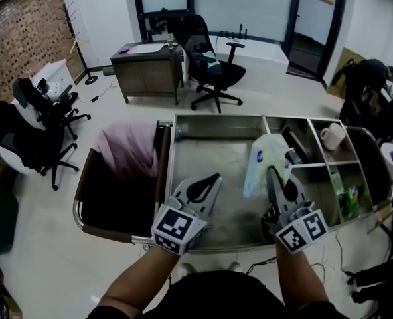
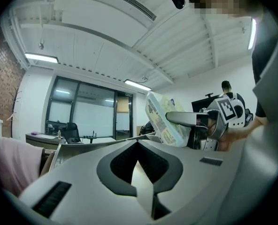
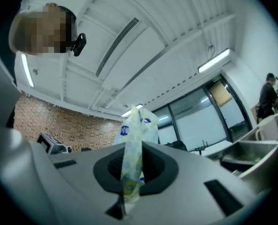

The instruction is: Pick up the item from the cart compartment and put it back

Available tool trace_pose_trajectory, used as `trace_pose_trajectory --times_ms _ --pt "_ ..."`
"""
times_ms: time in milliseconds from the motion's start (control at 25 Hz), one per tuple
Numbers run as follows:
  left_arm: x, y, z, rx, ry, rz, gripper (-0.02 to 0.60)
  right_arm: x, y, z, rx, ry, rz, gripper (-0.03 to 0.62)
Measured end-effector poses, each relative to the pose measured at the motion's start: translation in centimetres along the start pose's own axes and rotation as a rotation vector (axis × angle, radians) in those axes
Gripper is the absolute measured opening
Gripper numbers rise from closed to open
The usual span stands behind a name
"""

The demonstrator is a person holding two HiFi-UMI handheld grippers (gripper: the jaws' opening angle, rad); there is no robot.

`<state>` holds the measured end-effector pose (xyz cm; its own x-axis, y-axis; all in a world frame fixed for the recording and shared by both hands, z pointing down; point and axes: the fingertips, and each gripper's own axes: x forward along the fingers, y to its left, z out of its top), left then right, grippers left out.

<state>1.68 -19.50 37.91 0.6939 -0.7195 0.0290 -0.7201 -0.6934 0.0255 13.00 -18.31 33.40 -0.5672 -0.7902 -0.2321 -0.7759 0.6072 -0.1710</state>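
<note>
the steel cart (image 1: 210,128) lies below me. the tissue pack (image 1: 263,159) hangs over its big compartment, its edge pinched in my right gripper's (image 1: 272,175) fingers. my left gripper (image 1: 215,178) is closed and empty. pick-up looks done; next i lower and release.

Left tool (image 1: 215,178) seemingly shut, right tool (image 1: 272,173) clamped

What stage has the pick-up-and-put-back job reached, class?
Done: the right tongs are shut on the soft pack, which is lifted above the cart's big compartment. In hand: the pack, held by one pinched edge. Left: lowering it back in and letting go. The left tongs are shut and empty.
</note>
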Motion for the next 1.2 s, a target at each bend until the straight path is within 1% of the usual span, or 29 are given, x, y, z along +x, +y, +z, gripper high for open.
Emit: trace_pose_trajectory --times_ms 160,320,600,800,920,1200 --pt "-0.1 0.2 0.3 -0.002 -0.014 0.006 0.000 0.2 0.9 -0.9 -0.024 0.022 0.029 0.014" --pt "-0.3 0.3 0.5 -0.005 -0.024 0.014 0.000 0.2 1.6 -1.6 -0.022 0.056 0.054 0.014" --pt "-0.3 0.3 0.5 -0.007 -0.023 0.018 0.000 0.4 2.0 -1.9 -0.050 0.077 0.070 0.014" --pt "-0.3 0.6 0.5 -0.003 -0.019 0.029 0.000 0.5 2.1 -2.5 -0.021 0.112 0.078 0.014" --pt "-0.1 0.6 0.4 -0.026 -0.018 0.019 0.000 0.6 1.9 -2.6 -0.009 0.114 0.080 0.014" --pt "-0.1 0.5 0.4 -0.017 -0.010 0.018 0.000 0.7 2.0 -2.6 -0.003 0.118 0.083 0.014"
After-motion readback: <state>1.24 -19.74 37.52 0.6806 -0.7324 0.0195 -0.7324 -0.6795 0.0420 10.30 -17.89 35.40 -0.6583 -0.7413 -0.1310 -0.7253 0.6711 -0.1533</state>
